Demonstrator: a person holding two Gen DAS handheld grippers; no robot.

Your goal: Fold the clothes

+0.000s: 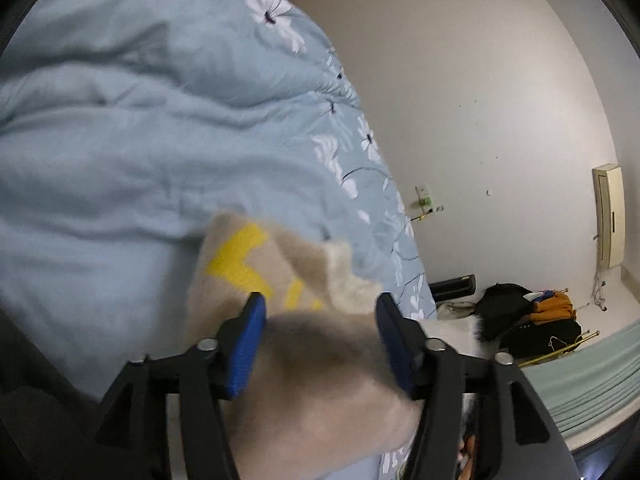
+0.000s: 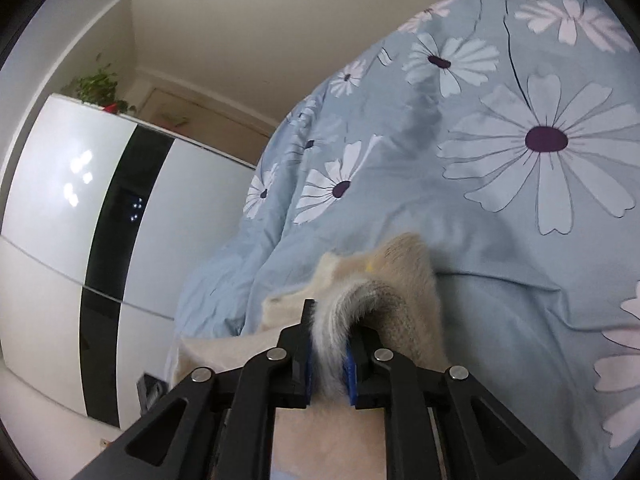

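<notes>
A fuzzy beige sweater (image 1: 320,360) with a yellow pattern lies on a light blue floral duvet (image 1: 120,140). In the left wrist view my left gripper (image 1: 318,304) has its blue-padded jaws wide apart, with a thick bunch of the sweater lying between them. In the right wrist view my right gripper (image 2: 330,320) is shut on a fold of the sweater (image 2: 384,276), whose fuzzy edge arches up between the pads. The duvet (image 2: 480,160) fills the view behind it.
A white wall (image 1: 480,100) with a socket and a pile of dark and orange clothes (image 1: 532,316) on the floor lie right of the bed. A white and black cabinet (image 2: 100,208) with a plant on top stands left of the bed.
</notes>
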